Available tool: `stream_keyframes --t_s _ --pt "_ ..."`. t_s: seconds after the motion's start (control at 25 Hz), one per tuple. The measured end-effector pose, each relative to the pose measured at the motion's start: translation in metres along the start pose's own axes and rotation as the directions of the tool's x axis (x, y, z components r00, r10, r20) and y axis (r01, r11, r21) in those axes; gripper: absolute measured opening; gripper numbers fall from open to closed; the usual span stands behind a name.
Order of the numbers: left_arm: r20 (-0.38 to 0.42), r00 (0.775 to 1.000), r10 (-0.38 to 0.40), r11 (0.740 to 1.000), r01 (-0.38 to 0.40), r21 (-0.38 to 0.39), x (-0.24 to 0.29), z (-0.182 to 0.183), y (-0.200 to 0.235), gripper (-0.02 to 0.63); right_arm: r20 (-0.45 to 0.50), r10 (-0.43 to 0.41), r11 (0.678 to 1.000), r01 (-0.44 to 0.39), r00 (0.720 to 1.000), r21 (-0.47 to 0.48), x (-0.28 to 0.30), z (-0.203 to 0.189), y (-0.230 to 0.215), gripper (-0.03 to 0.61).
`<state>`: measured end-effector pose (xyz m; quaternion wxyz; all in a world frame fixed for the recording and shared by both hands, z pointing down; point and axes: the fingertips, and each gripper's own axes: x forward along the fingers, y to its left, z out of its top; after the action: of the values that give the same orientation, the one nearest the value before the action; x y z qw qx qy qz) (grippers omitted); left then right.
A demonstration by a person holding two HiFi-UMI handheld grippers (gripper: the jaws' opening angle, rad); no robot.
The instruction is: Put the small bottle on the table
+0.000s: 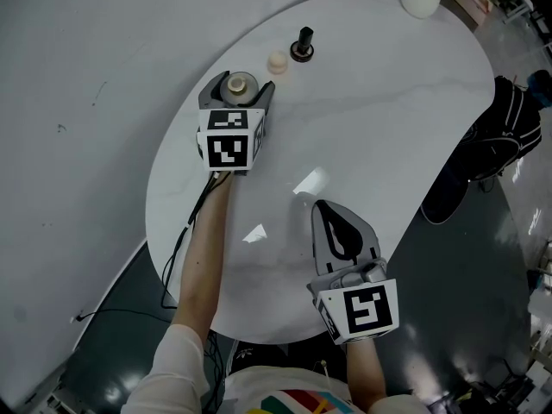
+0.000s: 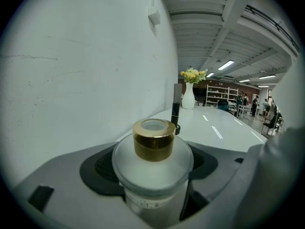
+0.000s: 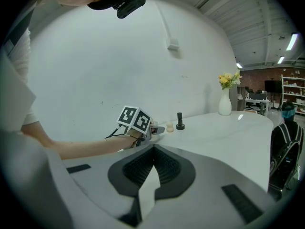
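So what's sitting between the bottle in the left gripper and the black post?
One small cream piece, standing on the table between the bottle and the black post. The head view shows it most clearly.

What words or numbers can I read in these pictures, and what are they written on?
Nothing here can be read as words or numbers.
On the small bottle: a strip of tiny print low on its front, too blurred to read.
On the marker cubes: only black and white square patterns, no letters or numbers.
On the shirt: coloured shapes, no readable words.
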<state>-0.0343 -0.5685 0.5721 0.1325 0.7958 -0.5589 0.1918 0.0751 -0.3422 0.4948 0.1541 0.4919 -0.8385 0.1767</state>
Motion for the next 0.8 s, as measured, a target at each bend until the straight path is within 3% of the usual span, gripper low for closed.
stream_keyframes --t_s 0.36,0.56,0.8 --pt "0.073 0.995 0.065 0.996 -0.061 -0.061 -0.025 0.02 0.005 0.354 0.037 -0.001 1.0 0.002 0.999 -0.031 -0.017 0.023 0.013 0.011" --pt "0.199 0.978 0.067 0.996 -0.054 -0.07 -0.07 0.077 0.007 0.354 0.089 -0.012 0.997 0.019 0.996 -0.073 -0.029 0.054 0.022 0.011" --pt "0.322 0.946 0.025 1.0 -0.023 -0.009 -0.168 0.146 -0.02 0.353 0.195 -0.042 0.992 0.063 0.98 -0.105 -0.058 0.113 0.034 0.011"
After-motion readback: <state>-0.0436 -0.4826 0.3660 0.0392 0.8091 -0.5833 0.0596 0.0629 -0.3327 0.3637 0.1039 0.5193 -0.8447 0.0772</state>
